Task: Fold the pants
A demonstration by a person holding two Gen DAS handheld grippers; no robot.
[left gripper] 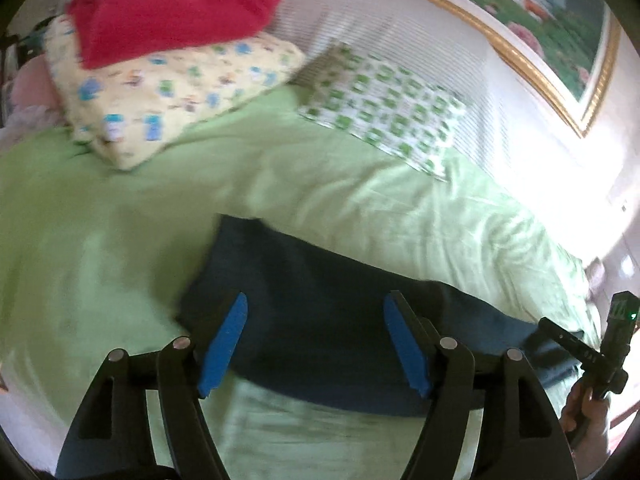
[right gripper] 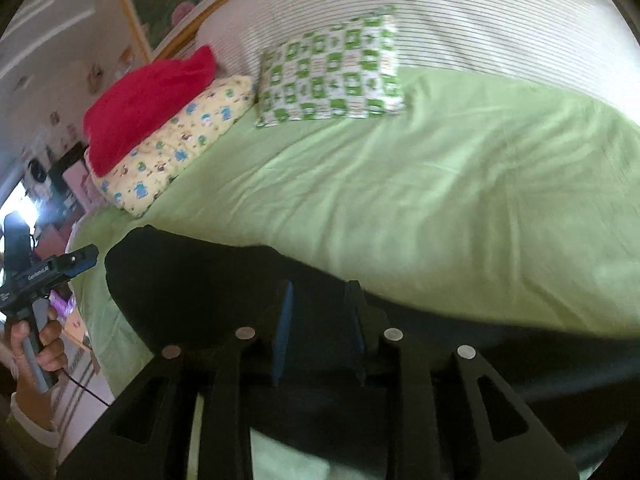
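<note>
Two pillows [right gripper: 332,72], one dark pants [left gripper: 320,320], one red cloth [left gripper: 168,8]

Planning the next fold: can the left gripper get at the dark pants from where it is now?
Probably yes. The left gripper is open, nothing between its blue pads, and the dark pants lie flat on the green bedspread just ahead of them. Pillows sit well beyond; nothing blocks the way.

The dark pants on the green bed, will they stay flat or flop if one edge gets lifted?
The dark pants would likely flop and drape: they lie limp on the green bedding. Probably light. The soft bedding may bunch if they are dragged.
</note>
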